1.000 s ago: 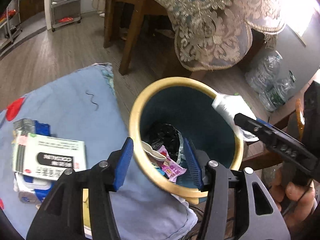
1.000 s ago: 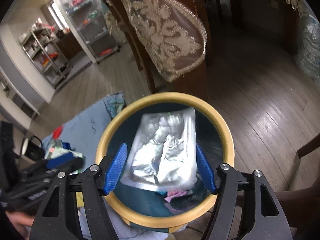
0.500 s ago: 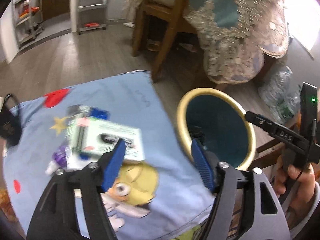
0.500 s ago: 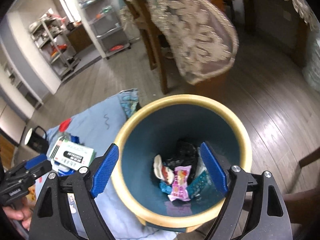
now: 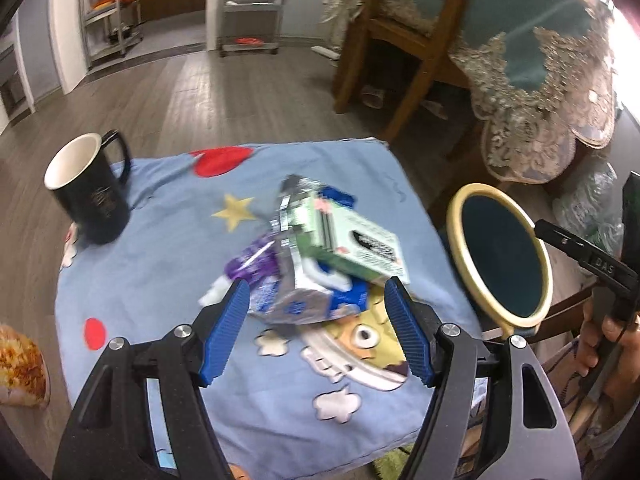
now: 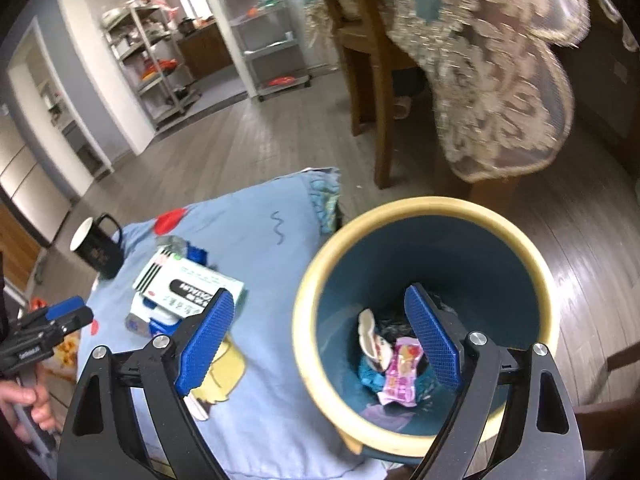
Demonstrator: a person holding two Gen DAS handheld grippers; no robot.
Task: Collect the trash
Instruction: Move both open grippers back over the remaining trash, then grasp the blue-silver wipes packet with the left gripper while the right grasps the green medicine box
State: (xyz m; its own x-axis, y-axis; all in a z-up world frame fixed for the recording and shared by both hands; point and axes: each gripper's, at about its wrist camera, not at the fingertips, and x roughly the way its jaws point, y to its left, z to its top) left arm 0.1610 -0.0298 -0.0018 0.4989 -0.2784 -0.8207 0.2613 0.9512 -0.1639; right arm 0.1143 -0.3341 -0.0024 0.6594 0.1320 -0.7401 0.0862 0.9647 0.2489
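bin [image 6: 520, 248] interior: right view only

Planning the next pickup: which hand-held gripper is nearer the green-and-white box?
Left. The left hand-held gripper hovers just short of the green-and-white box; the right hand-held gripper straddles the bin's rim, farther off.

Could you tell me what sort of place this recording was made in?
Most likely a home dining area: a wooden chair beside a lace-edged tablecloth, wood flooring, and kitchen-style shelving racks behind.
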